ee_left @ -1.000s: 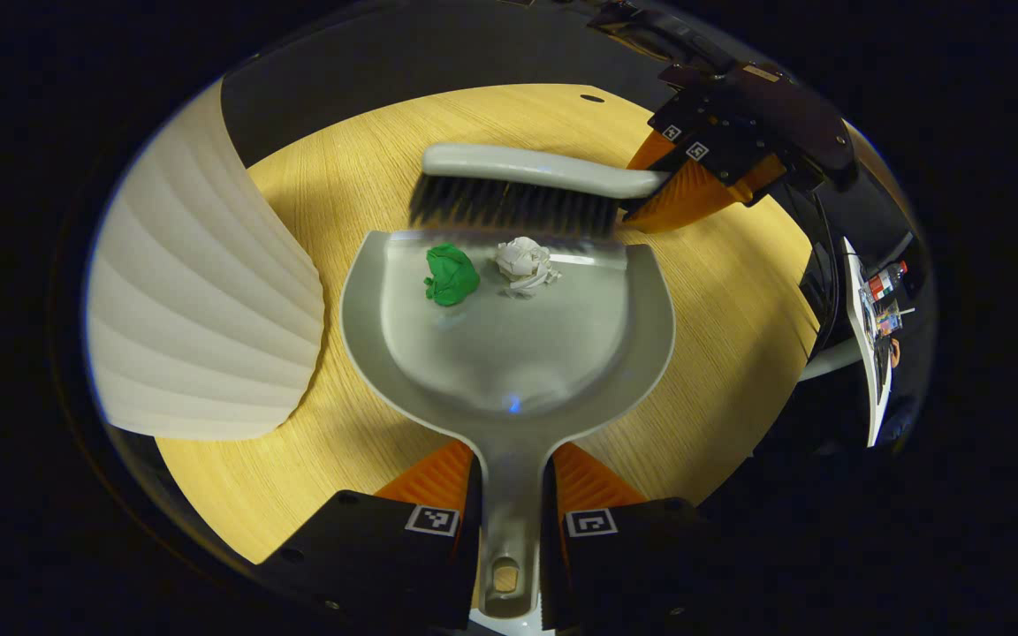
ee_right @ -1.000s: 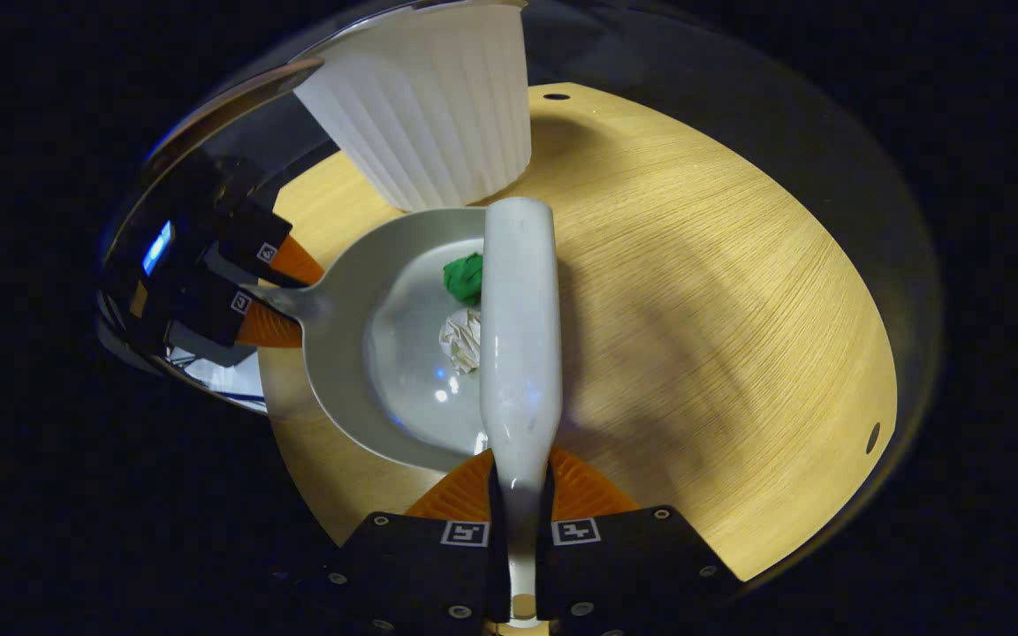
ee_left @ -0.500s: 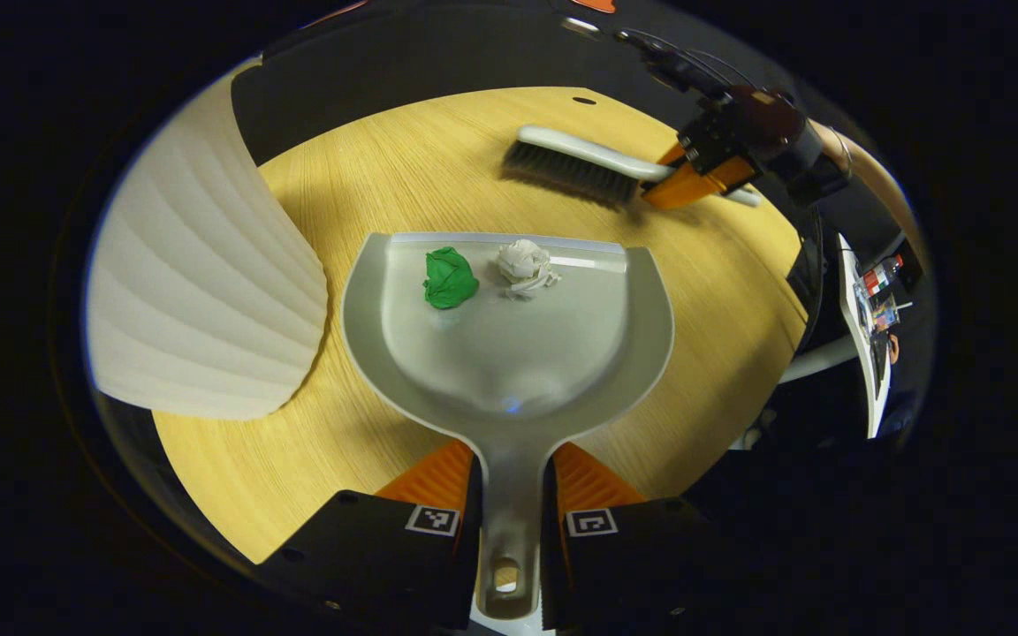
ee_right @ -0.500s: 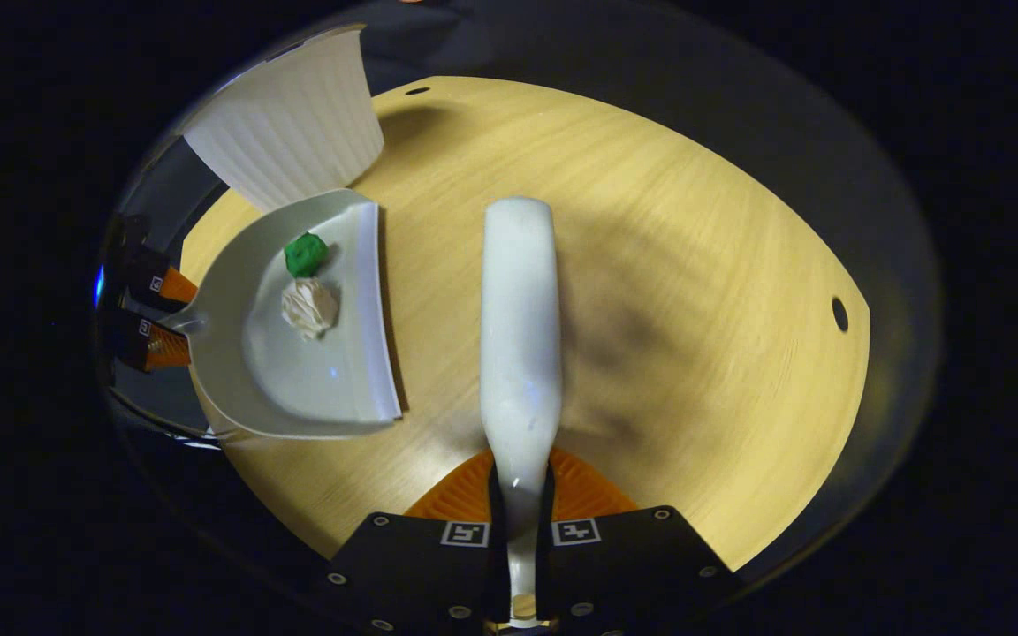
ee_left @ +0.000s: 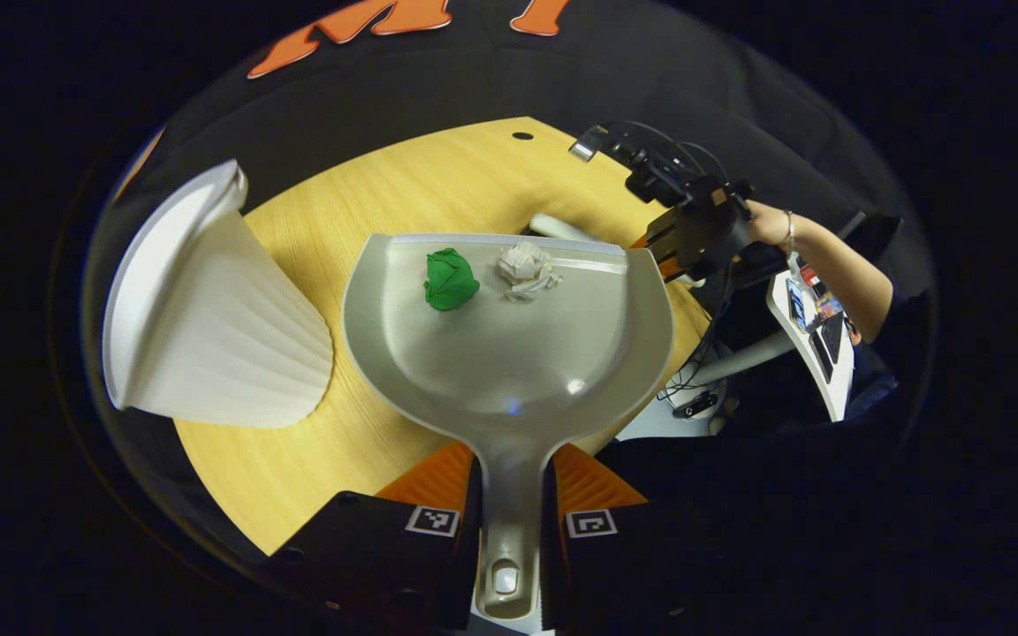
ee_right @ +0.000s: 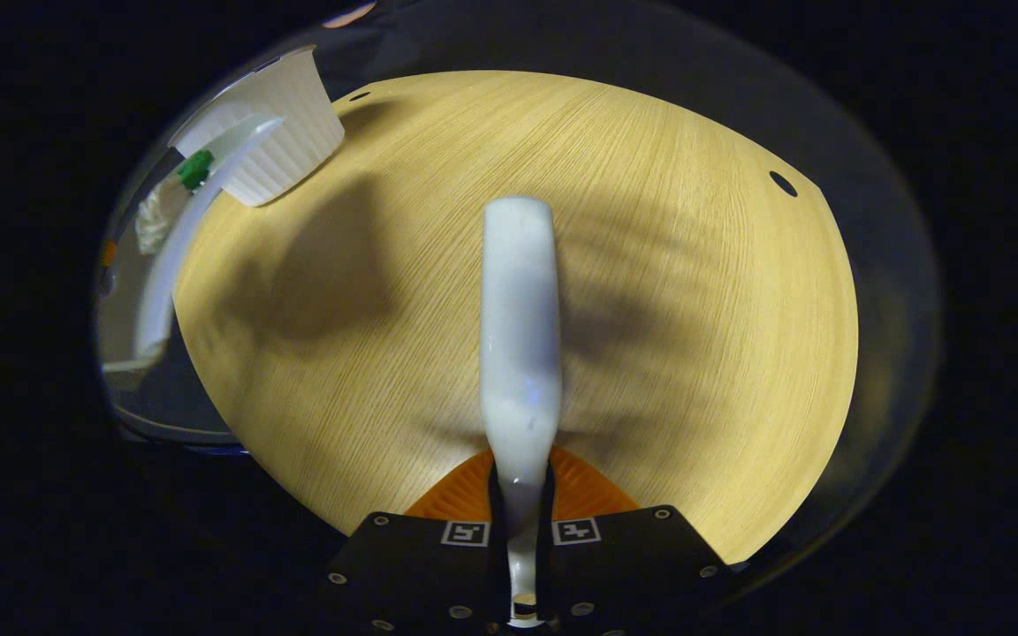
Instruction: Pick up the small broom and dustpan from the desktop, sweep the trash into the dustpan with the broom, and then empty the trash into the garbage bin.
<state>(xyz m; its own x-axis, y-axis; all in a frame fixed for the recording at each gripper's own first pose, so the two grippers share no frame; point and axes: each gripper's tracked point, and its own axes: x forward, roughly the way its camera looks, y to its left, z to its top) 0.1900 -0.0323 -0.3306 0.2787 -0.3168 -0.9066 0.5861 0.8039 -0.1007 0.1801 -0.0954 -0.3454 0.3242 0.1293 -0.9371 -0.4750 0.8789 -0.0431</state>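
Observation:
My left gripper is shut on the handle of the grey dustpan, which hangs above the wooden table. A green paper ball and a white paper ball lie in the pan near its front lip. The white ribbed garbage bin stands to the pan's left. My right gripper is shut on the handle of the white broom, whose back stretches forward over the table. In the right gripper view the dustpan shows at the far left beside the bin.
The far right gripper and a person's forearm sit past the pan's right corner. A cable hole marks the tabletop near its far edge. A white side desk with small items stands beyond the table's right edge.
The broom has pulled away from the pan's lip to the right. The dustpan has risen off the table with both paper balls inside.

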